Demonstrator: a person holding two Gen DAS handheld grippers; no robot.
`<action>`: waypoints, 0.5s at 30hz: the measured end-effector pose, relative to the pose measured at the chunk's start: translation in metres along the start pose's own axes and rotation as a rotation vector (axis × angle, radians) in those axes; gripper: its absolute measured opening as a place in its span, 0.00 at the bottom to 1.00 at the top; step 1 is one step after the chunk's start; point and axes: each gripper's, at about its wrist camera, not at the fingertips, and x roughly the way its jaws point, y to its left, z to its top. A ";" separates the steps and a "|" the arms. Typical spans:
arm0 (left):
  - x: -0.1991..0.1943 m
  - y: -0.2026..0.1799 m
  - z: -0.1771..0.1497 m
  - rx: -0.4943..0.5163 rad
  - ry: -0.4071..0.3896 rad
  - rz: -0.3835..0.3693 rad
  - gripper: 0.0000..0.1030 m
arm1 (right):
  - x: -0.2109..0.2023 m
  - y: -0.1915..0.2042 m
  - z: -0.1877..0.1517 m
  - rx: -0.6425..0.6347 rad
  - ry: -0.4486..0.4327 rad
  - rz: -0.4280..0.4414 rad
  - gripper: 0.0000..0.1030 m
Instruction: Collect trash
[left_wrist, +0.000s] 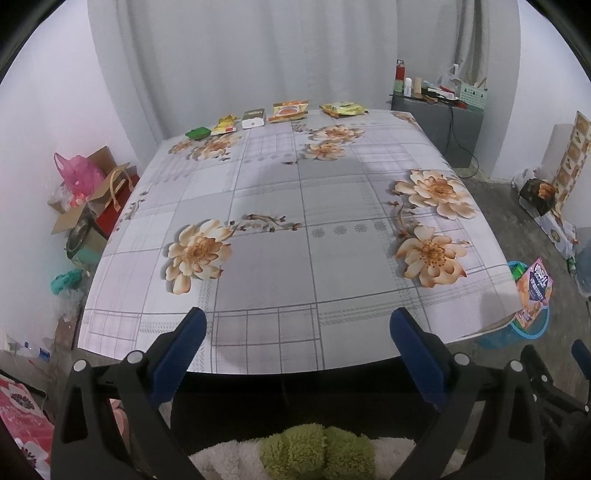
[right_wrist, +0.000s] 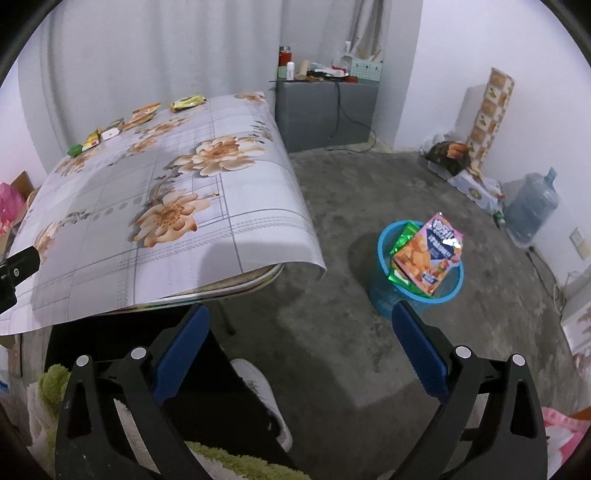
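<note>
While both grippers idle: inventory.
Left gripper (left_wrist: 297, 325): fingers wide, empty.
Right gripper (right_wrist: 301, 325): fingers wide, empty.
Snack bag (right_wrist: 428, 254): upright in bin (right_wrist: 384, 291), long axis tilted.
Wrappers (left_wrist: 288, 110): row along tabletop (left_wrist: 277, 258) far edge.

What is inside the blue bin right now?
The blue bin holds an orange snack bag over a green wrapper. Anything deeper is covered.

Left wrist faces across table (left_wrist: 295, 258), right wrist toward bin (right_wrist: 417, 291), both shared.
</note>
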 end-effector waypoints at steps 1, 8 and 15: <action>0.000 0.000 0.000 0.000 -0.002 0.001 0.95 | 0.000 0.000 0.000 -0.003 0.001 0.001 0.92; 0.000 0.001 0.000 -0.003 0.003 0.005 0.95 | -0.001 0.001 0.000 -0.008 0.001 -0.003 0.92; 0.000 0.002 0.000 -0.003 0.005 0.006 0.95 | -0.001 0.001 0.000 -0.008 0.001 -0.003 0.92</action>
